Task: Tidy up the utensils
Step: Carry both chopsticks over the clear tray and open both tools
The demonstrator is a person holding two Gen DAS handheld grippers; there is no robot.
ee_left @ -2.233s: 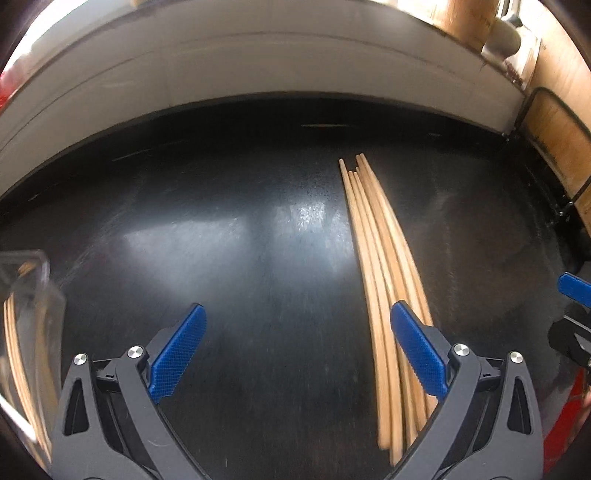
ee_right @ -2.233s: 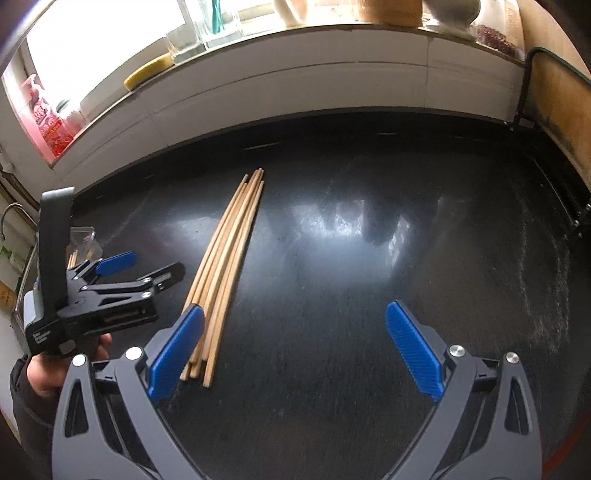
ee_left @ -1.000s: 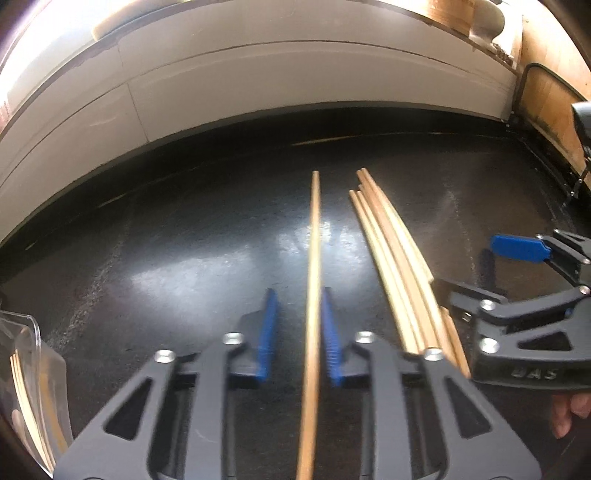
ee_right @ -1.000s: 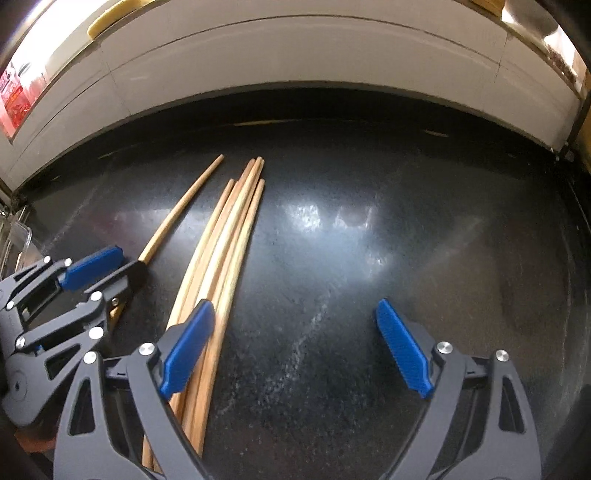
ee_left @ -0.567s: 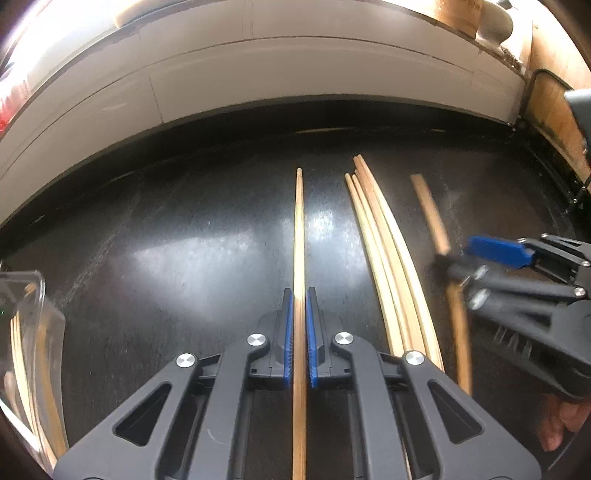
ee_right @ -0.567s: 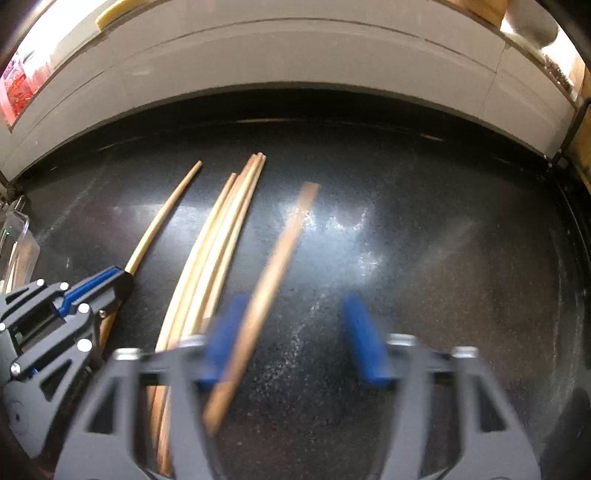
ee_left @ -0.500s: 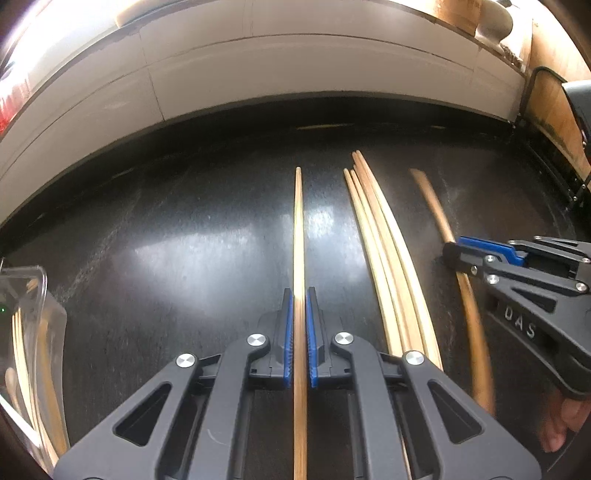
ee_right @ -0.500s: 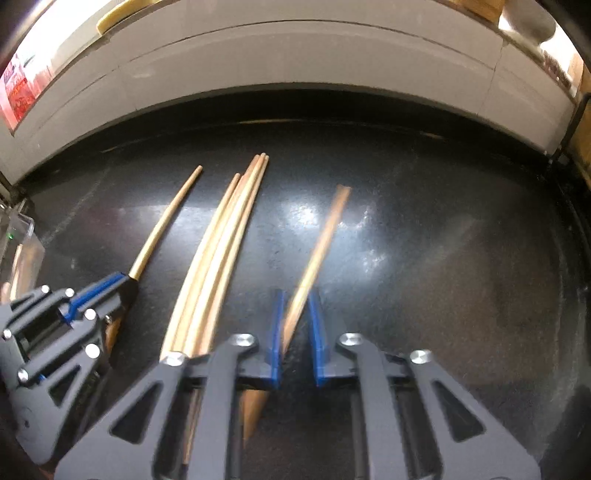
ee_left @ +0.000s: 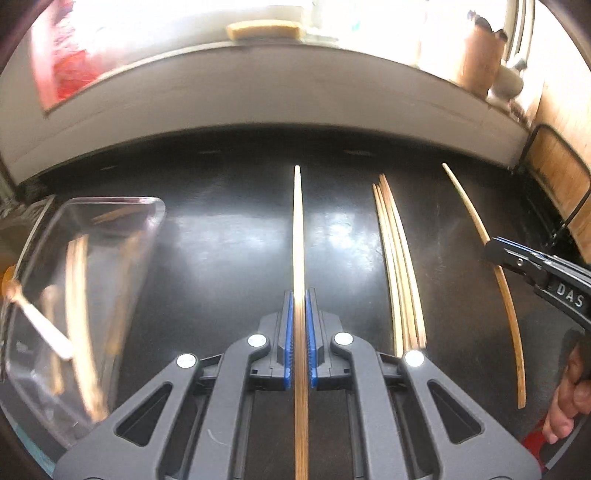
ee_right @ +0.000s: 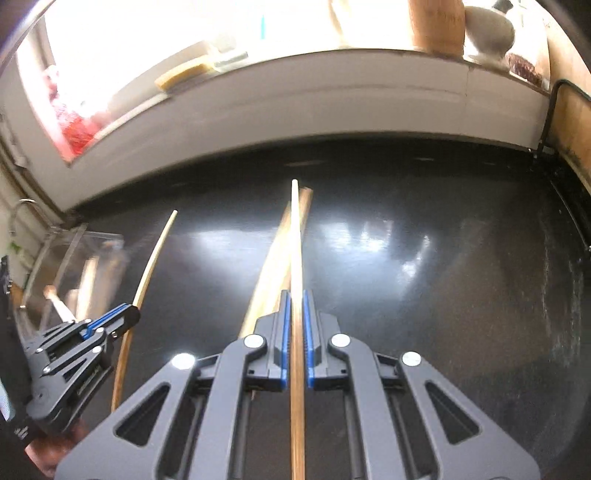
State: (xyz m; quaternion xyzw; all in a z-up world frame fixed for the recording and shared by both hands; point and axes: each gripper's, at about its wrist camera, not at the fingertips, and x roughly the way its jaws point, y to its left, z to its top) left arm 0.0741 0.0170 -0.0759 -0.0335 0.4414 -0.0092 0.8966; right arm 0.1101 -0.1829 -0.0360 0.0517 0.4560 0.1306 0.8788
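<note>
My left gripper (ee_left: 299, 306) is shut on a wooden chopstick (ee_left: 298, 236) that points straight ahead above the black counter. My right gripper (ee_right: 294, 306) is shut on another wooden chopstick (ee_right: 294, 240). In the left wrist view the right gripper (ee_left: 496, 249) shows at the right edge with its chopstick (ee_left: 465, 203). In the right wrist view the left gripper (ee_right: 127, 318) shows at lower left with its chopstick (ee_right: 155, 254). A bundle of several chopsticks (ee_left: 397, 258) lies on the counter between the two; it shows behind my right chopstick (ee_right: 273, 258). A clear plastic container (ee_left: 85, 266) holding chopsticks stands at the left.
The black counter (ee_left: 221, 240) ends at a white tiled wall (ee_left: 258, 99) with a window sill holding a sponge (ee_left: 264, 29) and jars (ee_right: 436, 26). A black wire rack (ee_left: 554, 192) stands at the right edge. A tap (ee_right: 18, 210) shows far left.
Both grippers have lifted with their chopsticks and moved left; the clear container has come further into the left wrist view. The bundle has not moved.
</note>
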